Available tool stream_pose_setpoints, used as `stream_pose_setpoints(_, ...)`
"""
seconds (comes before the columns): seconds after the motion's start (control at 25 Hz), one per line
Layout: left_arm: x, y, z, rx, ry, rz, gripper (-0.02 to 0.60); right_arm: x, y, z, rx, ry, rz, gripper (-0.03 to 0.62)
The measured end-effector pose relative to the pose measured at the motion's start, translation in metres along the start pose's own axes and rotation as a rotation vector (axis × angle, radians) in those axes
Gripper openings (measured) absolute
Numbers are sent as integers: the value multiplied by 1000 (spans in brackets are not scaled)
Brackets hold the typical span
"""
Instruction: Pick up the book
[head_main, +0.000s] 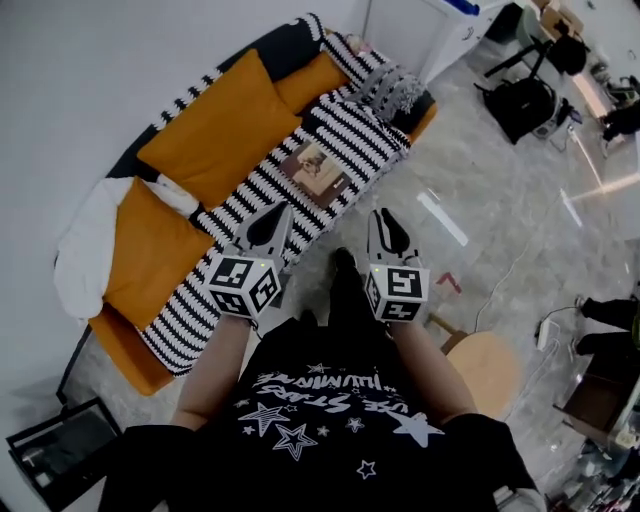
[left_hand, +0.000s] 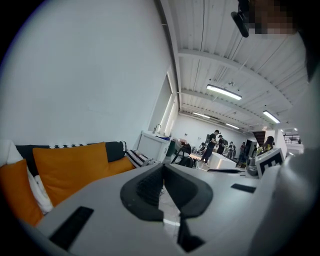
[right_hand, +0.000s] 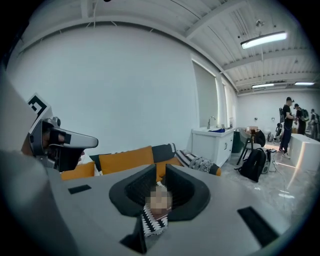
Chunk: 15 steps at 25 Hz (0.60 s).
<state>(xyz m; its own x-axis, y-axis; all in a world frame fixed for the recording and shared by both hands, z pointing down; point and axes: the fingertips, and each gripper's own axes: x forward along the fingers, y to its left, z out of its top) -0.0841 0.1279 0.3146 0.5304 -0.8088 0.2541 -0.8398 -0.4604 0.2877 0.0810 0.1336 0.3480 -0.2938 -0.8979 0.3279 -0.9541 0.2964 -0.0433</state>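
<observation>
The book (head_main: 318, 170), with a brownish cover, lies flat on the black-and-white striped blanket (head_main: 350, 135) that covers the orange sofa (head_main: 215, 125). Both grippers hover side by side short of the sofa's front edge, pointing toward the book and apart from it. My left gripper (head_main: 283, 208) is over the blanket's near edge, its jaws brought together with nothing in them (left_hand: 162, 167). My right gripper (head_main: 379, 213) is over the floor to the right, likewise shut and empty (right_hand: 160, 170). In the right gripper view the striped blanket (right_hand: 152, 223) shows past the jaws.
Orange cushions and a white cloth (head_main: 85, 240) fill the sofa's left part. A round wooden stool (head_main: 484, 368) stands at my right, a black backpack (head_main: 520, 105) farther off. A white cabinet (right_hand: 215, 145) stands past the sofa's end; people stand in the far room.
</observation>
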Motion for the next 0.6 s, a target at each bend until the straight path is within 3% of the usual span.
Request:
stream_pose_setpoints(0.28,55,35,7,-29,35,81,8,74,-33,19,21,10,63,67)
stream_pose_setpoints(0.6,103,53,28,-21,1,137,8,134,-74,20,47,56,109,66)
